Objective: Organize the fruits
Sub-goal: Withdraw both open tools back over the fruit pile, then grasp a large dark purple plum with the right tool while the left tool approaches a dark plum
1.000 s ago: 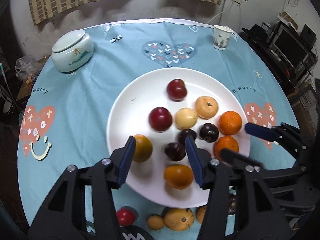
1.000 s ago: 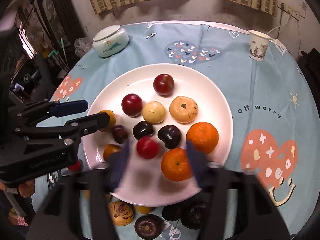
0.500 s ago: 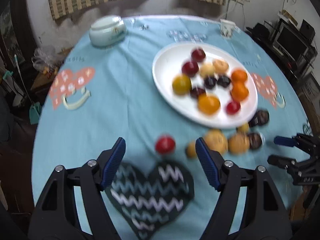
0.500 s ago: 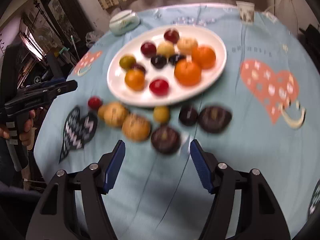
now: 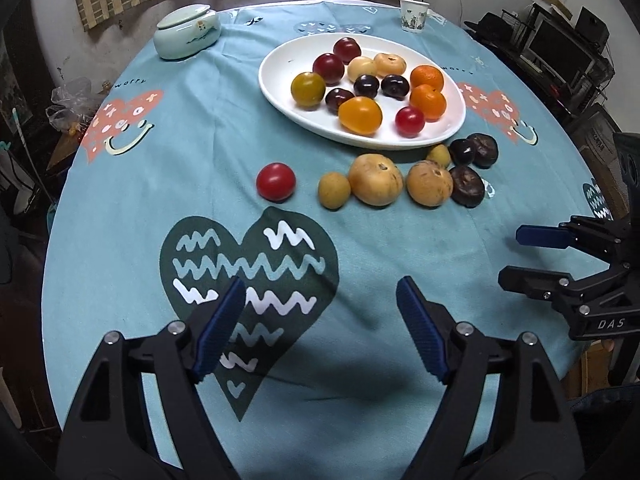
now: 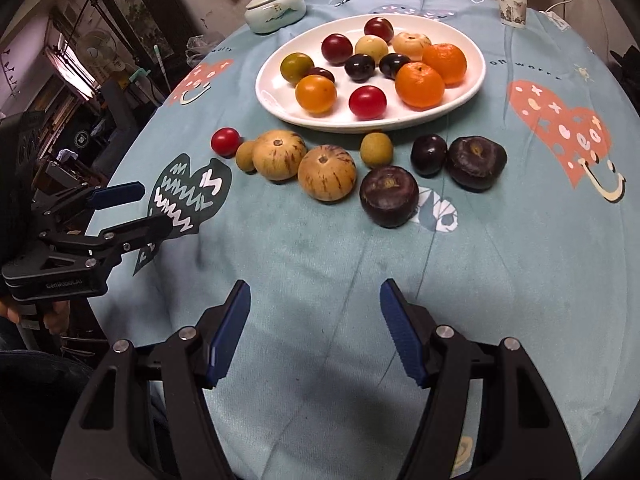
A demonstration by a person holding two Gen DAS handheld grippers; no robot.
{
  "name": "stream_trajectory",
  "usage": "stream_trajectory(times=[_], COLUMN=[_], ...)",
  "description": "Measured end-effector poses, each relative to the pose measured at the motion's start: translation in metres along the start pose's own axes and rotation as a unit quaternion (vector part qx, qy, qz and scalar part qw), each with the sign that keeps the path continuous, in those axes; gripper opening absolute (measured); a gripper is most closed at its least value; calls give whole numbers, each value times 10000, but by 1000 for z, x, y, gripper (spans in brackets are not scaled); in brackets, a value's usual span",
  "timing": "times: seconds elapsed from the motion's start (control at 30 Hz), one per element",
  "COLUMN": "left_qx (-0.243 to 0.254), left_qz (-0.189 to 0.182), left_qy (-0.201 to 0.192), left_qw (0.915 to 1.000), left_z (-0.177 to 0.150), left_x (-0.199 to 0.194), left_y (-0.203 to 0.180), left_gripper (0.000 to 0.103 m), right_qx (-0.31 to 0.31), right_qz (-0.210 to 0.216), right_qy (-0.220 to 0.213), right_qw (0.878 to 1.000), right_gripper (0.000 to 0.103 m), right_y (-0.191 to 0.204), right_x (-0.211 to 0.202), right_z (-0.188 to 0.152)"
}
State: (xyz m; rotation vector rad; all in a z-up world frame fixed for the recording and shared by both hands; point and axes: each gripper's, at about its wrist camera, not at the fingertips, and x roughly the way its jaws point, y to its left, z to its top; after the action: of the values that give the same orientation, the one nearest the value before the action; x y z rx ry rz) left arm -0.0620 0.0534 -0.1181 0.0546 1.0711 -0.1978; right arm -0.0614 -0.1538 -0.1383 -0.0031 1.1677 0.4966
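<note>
On the cloth-covered table (image 5: 132,200), the left hand-held gripper (image 5: 320,320) is opening its ribbed blue pads, empty. Glossy round fruits fill the smooth white oval plate (image 5: 280,92); matte ones (image 6: 327,172) line its near rim. The right hand-held gripper (image 6: 315,320) gapes empty.

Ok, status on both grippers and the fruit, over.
Left gripper empty, jaws opening. Right gripper open, empty. Seven fruits loose before the plate. Nothing in the way.

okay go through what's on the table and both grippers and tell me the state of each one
Left gripper: empty, jaws opening.
Right gripper: open, empty.
White plate: holds twelve fruits.
Red tomato: on the cloth, off the plate.
Lidded jar: lid on.
Paper cup: upright.
</note>
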Motion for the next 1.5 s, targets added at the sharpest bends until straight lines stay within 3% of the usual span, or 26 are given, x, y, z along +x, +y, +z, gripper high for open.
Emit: stream_trajectory(times=[0.73,0.87,1.07,1.27,1.43,1.5], left_qx=[122,19,-166,-482,-618,-621], left_qz=[-19,64,166,282,288,282], left_qy=[50,54,87,87,143,166], left_qw=[9999,10000,9997,9984,9976,9975], left_z=[-2,-4,-10,-17,-18,-16], left_x=[-3,-5,-8,-13,-11,-9], left_y=[-18,-11,-1,16,23,23], left_gripper=[80,81,83,83,84,85], right_qx=[396,331,432,-82,-364,-474], right_qz=[-207,-454,-726,-829,-850,-859], right_qy=[-165,-399,-366,-213,-37,14], right_qw=[9989,9976,9958,9963,9957,9952], right_gripper=[69,69,69,69,60,48], right_y=[-23,-26,-46,-37,-32,-31], right_x=[-14,-12,8,30,46,50], right_z=[-17,-4,25,44,53,55])
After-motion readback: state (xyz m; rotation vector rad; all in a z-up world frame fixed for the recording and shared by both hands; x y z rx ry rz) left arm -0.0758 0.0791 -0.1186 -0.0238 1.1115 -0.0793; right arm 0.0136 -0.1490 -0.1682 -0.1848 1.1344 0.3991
